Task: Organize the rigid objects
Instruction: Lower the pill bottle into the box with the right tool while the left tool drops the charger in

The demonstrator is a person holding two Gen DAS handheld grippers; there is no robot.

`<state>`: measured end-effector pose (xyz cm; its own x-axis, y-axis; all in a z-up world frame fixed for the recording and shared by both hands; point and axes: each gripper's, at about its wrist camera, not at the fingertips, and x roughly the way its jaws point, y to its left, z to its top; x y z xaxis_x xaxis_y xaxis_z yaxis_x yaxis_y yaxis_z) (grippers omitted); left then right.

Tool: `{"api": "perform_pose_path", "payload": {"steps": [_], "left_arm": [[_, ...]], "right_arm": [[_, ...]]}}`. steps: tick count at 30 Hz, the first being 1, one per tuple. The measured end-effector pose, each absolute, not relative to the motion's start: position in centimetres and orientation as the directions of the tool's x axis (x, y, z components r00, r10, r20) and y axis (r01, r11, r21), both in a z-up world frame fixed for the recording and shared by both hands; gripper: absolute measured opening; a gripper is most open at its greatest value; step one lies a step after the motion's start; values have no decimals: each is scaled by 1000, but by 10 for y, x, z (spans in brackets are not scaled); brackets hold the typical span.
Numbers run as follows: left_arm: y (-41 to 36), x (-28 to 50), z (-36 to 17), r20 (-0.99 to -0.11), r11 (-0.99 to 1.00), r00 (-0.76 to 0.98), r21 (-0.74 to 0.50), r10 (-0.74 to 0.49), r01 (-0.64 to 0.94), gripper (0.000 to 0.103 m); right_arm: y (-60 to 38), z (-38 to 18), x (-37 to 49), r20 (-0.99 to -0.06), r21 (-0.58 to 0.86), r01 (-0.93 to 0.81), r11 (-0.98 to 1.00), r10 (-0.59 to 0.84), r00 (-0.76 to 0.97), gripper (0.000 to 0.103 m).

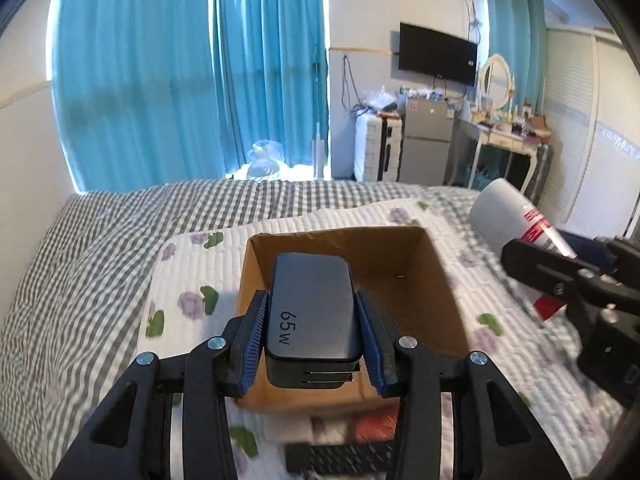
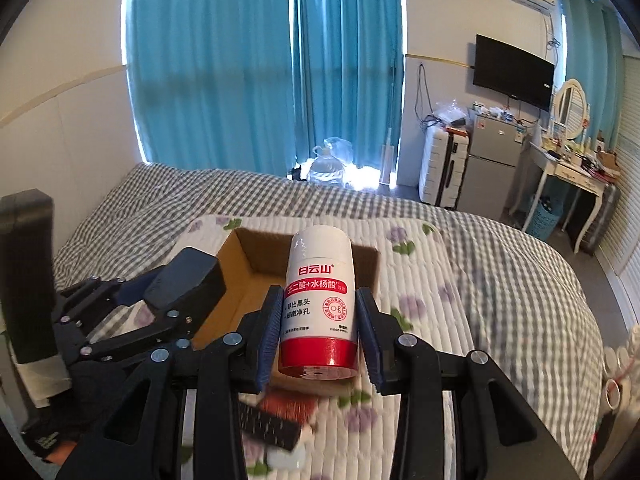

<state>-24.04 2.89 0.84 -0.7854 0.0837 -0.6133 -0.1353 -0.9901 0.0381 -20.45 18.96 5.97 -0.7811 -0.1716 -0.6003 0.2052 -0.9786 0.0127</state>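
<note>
My left gripper (image 1: 312, 320) is shut on a dark grey 65W charger (image 1: 310, 304) and holds it over the near-left part of an open cardboard box (image 1: 400, 272) on the bed. My right gripper (image 2: 318, 312) is shut on a white and red bottle (image 2: 320, 300) and holds it above the box (image 2: 248, 280), near its front right. In the left wrist view the bottle (image 1: 516, 216) and right gripper (image 1: 568, 280) sit to the right of the box. In the right wrist view the left gripper with the charger (image 2: 184, 284) is at the box's left side.
The box rests on a white floral quilt (image 1: 192, 276) over a grey checked bedspread (image 1: 100, 248). A black ribbed object (image 1: 340, 458) and something red (image 1: 376, 424) lie on the quilt in front of the box. A suitcase, fridge and dressing table stand beyond the bed.
</note>
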Motion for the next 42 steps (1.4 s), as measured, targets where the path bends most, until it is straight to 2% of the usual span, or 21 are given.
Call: {"api": "perform_pose_path", "payload": {"steps": [11,14,18,29,30,31,32,33,34,39,42], "left_arm": [[28,-316,-69,-695,-992,-718,55,41,-110,43],[32,-316,-74,-699,-991,-715,72,28,-110,44],[32,-309,-63,-649,-988,-761,122,-5,-98,47],[15,-285,-41,-638,-994,-766,14,78,-112,47],[14,-281,-38,-635,-994,-769,9,80,-110,47],[12,-278,-35,-632,-994,-771,5,82,-110,47],[11,-273,-31,-632,-994,-770,3,84,-110,49],[10,-269,-29,-633,-994,-770,2,84,-109,55],[9,-262,-25,-634,-994,-769,2,84,-110,61],[-4,-229,-16,-637,-995,-768,13,67,-98,74],[-13,-205,-14,-642,-997,-765,12,55,-82,78]], "right_arm": [[194,-21,-291,-672,26,202,-979,-166,-721,36],[194,-38,-302,-689,29,210,-977,-172,-704,36],[194,-46,-306,-696,37,208,-977,-175,-696,36],[186,-59,-309,-702,32,209,-977,-170,-691,36],[184,-58,-308,-701,21,212,-977,-165,-694,38],[182,-55,-306,-694,11,210,-978,-159,-702,49],[182,-49,-301,-676,-11,205,-979,-144,-723,56],[182,-43,-296,-662,-23,201,-979,-135,-737,64],[183,-37,-291,-651,-29,198,-980,-132,-748,64],[199,-12,-260,-642,-12,182,-983,-132,-755,64],[204,-4,-241,-649,-11,170,-985,-122,-751,67]]}}
